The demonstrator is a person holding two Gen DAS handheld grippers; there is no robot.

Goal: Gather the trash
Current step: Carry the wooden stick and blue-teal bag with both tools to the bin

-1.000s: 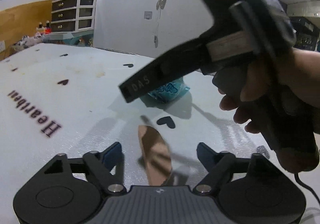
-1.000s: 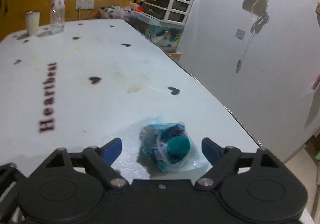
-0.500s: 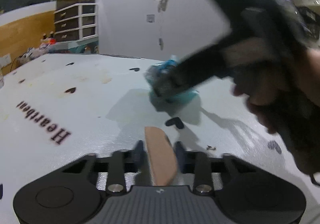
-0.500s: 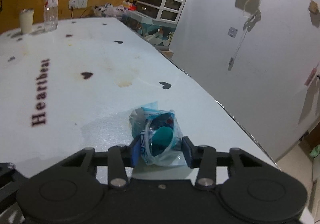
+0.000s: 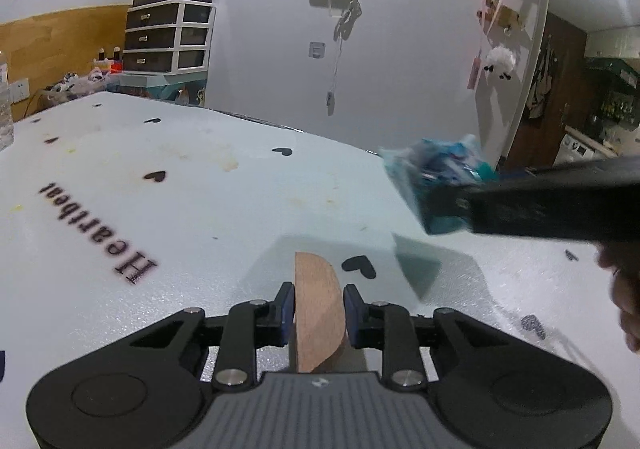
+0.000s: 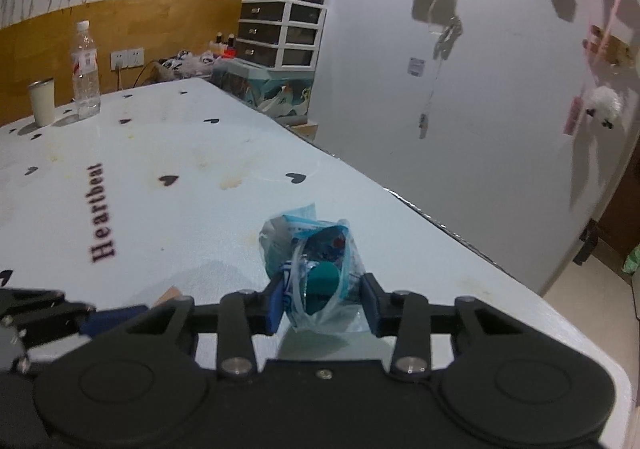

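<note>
Both claws grip trash above the worktop [image 5: 200,209]: left claw [image 5: 319,307] pinches a brown wooden piece [image 5: 318,313]; right claw [image 6: 322,303], jaws closing, squeezes a crumpled blue wrapper [image 6: 316,269].

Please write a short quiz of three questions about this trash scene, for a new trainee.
1. True or false: the left gripper holds a brown, half-round piece.
2. What does the right gripper hold? A) the bottle B) a crumpled plastic bag C) the cup
3. What word is printed on the table?

Key:
1. True; the pads press on both of its sides.
2. B; the jaws are closing on the bag, and in the left wrist view it is lifted off the table.
3. Heartbeat.
</note>
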